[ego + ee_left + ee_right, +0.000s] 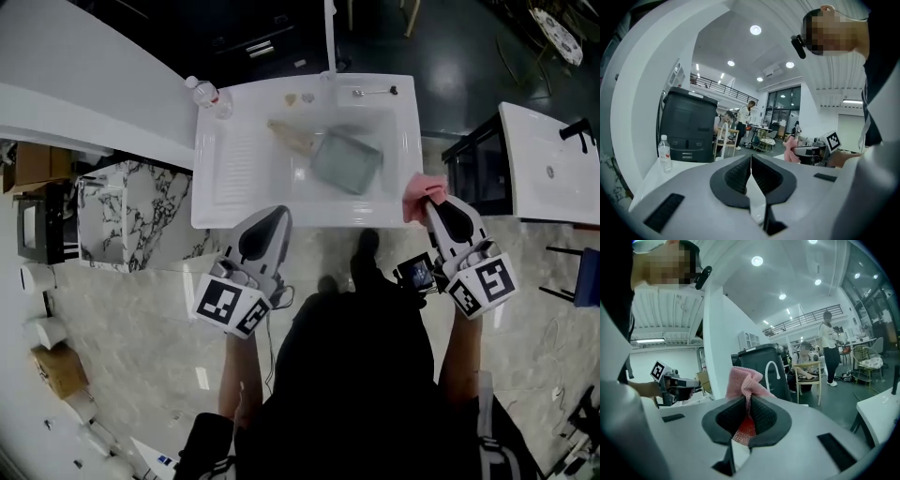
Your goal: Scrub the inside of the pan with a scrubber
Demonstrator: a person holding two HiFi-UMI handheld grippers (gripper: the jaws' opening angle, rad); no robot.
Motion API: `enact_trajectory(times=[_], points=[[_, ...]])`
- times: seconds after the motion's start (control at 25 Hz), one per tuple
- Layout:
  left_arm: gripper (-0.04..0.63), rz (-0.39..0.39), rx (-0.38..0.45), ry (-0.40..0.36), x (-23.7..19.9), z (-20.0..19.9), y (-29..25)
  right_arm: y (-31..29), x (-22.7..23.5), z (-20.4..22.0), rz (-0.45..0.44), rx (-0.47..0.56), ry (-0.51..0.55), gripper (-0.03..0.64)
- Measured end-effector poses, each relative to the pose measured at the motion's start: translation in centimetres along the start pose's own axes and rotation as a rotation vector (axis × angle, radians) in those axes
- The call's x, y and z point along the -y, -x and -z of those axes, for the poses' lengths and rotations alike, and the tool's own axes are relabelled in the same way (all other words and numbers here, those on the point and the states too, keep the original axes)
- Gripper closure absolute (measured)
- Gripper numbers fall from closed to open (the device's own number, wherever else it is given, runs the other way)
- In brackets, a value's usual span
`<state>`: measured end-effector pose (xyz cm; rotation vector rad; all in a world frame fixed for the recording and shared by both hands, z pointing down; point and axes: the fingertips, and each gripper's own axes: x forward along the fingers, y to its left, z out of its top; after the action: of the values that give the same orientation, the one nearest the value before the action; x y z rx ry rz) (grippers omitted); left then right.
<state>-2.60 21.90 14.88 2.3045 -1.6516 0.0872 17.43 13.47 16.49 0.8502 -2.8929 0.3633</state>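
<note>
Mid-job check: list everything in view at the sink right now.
sink: 1, white, straight ahead
pan: 1, grey-green, pale handle, in the sink
water bottle: 1, clear, sink's back left corner
faucet: 1, pale, sink's back edge
small items: several, back ledge, too small to name
scrubber: 1, pink, between the right gripper jaws
left gripper: 1, grey, shut, empty, near the sink's front edge
right gripper: 1, grey, shut on the scrubber, sink's front right corner

Head view steeply down; gripper views roughly level.
</note>
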Motion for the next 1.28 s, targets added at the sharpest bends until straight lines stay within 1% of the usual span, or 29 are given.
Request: enact_trajectory(times=[0.16,0.28,0.44,0.64,0.76,0.88,1.04,1.16,1.28], points=[[0.56,-0.05,-0.034,0.013,-0.7,0.1,-3.7,-2.6,2.9,0.6,-0.076,-0.028,-0.03,0.578],[0.56,-0.075,-0.061,0.026,-0.6,0.6,-5.6,-3.9,4.5,1.3,-0.115,-0.056,-0.044,0.578],[0.56,-0.087,-0.111,0.04,-1.9,1.8,-7.2,-6.0,5.1,2.3,-0.142,-0.086,-0.072,0.578],[0.56,-0.081,-0.149,0.049,-4.4,2.7,-8.7,-7.9,5.3,3.9,-0.141,-0.126,-0.097,0.578],[0.56,-0.05,-0.169,0.029,-5.7,3.2,-9.6,-8.6,5.4,4.0,-0.11,-0.132,-0.098,0.578],[0.56,0.004,-0.18,0.02,-7.4,3.2,-10.6,-9.4,5.3,3.3,-0.053,-0.126,-0.103,0.578],[0.56,0.092,-0.197,0.003,-10.1,3.1,-12.4,-10.7,5.0,2.5,0.031,-0.135,-0.098,0.578],[0.56,0.163,-0.235,-0.031,-12.3,3.7,-14.0,-11.9,4.5,2.5,0.101,-0.149,-0.102,0.578],[0.56,0.236,-0.277,-0.062,-14.0,5.1,-15.6,-12.9,4.0,3.1,0.154,-0.169,-0.12,0.578]])
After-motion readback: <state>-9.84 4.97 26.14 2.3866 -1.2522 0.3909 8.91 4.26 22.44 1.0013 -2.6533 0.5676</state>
